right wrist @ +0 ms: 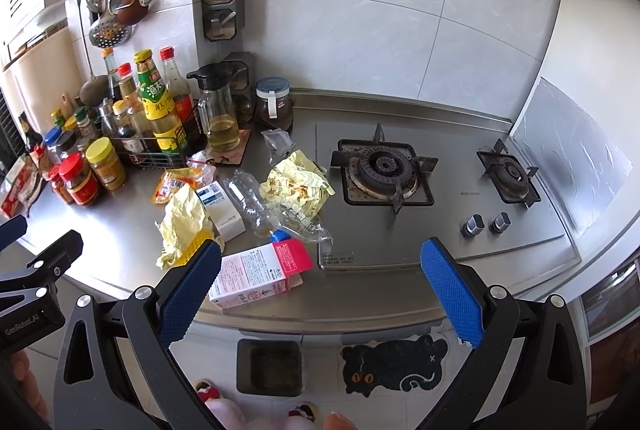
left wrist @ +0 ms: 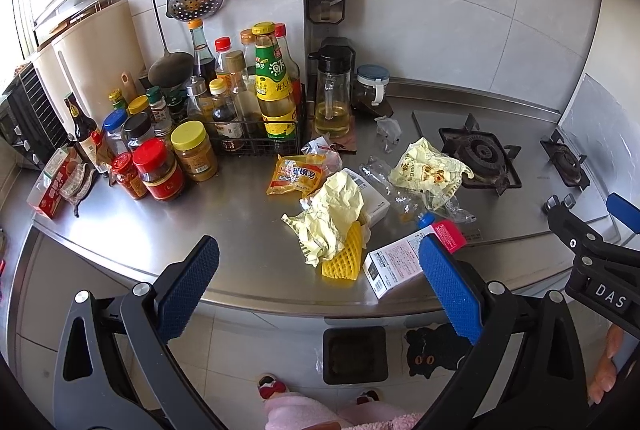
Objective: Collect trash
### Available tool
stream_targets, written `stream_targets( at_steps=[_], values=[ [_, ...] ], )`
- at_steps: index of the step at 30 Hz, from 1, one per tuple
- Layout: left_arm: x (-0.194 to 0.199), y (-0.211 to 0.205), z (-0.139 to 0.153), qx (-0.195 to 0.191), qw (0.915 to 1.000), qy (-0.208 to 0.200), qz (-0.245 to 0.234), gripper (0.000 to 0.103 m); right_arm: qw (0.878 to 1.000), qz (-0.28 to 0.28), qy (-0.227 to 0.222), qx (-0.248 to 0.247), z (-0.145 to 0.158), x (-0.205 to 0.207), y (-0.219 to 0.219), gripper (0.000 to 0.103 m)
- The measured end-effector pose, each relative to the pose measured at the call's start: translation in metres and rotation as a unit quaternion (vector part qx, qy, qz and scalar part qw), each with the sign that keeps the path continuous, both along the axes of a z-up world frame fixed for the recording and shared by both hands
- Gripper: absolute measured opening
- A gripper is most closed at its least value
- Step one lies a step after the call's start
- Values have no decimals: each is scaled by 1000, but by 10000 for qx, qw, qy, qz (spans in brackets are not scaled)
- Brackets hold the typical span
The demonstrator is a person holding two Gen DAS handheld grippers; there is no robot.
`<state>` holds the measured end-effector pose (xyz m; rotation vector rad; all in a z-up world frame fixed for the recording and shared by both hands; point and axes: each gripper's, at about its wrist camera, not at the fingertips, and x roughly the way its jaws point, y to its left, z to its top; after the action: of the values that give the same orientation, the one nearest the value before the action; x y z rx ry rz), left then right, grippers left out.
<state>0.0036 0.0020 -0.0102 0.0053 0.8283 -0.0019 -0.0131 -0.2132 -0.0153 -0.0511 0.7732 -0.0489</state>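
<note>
Trash lies on the steel counter (left wrist: 224,230): a pink and white carton (left wrist: 404,258) (right wrist: 260,276) near the front edge, crumpled yellow paper (left wrist: 332,218) (right wrist: 184,226), yellow foam netting (left wrist: 346,256), a white box (left wrist: 370,196) (right wrist: 222,208), a crushed clear bottle (left wrist: 396,190) (right wrist: 264,214), a yellow printed wrapper (left wrist: 430,166) (right wrist: 294,184) and an orange soap packet (left wrist: 296,174) (right wrist: 176,186). My left gripper (left wrist: 320,290) is open, held in front of the counter edge. My right gripper (right wrist: 320,292) is open, just in front of the carton. Both are empty.
A black bin (left wrist: 355,354) (right wrist: 269,366) stands on the floor below the counter edge, beside a black cat mat (right wrist: 394,364). Sauce bottles and jars (left wrist: 224,110) crowd the back left. An oil jug (left wrist: 332,98) stands behind the trash. A gas hob (right wrist: 384,170) fills the right side.
</note>
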Motion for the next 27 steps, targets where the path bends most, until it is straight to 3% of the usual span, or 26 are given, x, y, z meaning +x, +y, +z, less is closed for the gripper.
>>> stream_targets(
  at_steps=[17, 20, 23, 27],
  values=[
    [6, -2, 0, -47, 9999, -86, -50, 95, 9995, 225, 58, 215, -4, 7, -3, 100],
    [11, 5, -4, -15, 9999, -152, -10, 95, 9996, 176, 157, 144, -12, 14, 1, 100],
    [22, 9, -13, -204, 9996, -122, -132, 95, 9989, 129, 337, 302, -25, 25, 0, 100],
    [39, 12, -29, -65, 9994, -75, -345, 95, 9965, 45, 581, 605, -46, 45, 0, 100]
  ],
)
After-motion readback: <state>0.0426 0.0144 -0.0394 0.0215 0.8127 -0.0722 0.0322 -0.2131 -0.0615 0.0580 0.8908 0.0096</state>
